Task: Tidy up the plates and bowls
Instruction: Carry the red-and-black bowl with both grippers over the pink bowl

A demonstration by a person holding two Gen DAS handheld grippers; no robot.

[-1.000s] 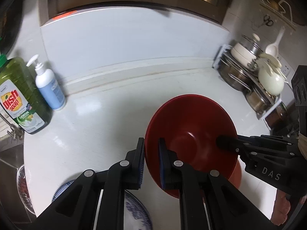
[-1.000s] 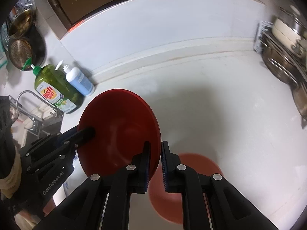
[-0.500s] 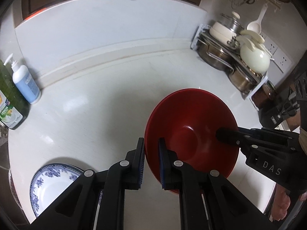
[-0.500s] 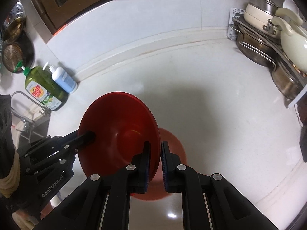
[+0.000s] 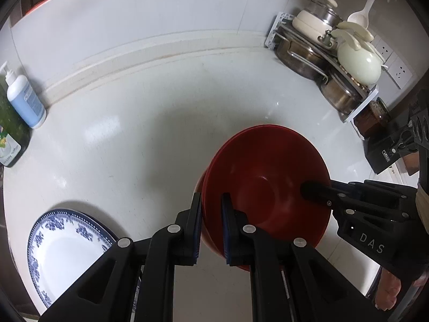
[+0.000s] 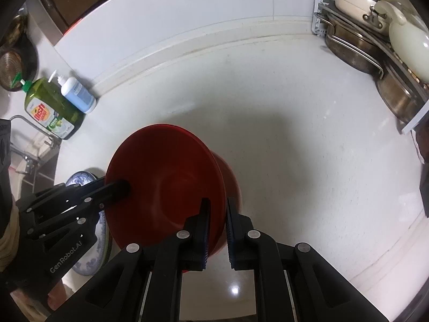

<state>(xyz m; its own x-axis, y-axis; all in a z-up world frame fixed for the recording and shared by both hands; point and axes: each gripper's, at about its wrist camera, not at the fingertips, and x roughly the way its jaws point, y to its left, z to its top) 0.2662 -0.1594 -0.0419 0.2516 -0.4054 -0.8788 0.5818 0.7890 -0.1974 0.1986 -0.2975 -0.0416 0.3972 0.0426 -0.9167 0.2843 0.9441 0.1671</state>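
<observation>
You hold the red bowl (image 5: 265,187) at centre frame with the left gripper (image 5: 211,225) and right gripper (image 6: 217,228) clamped on opposite rims, keeping it level to nest over a second red bowl (image 6: 228,177) just beneath.
</observation>
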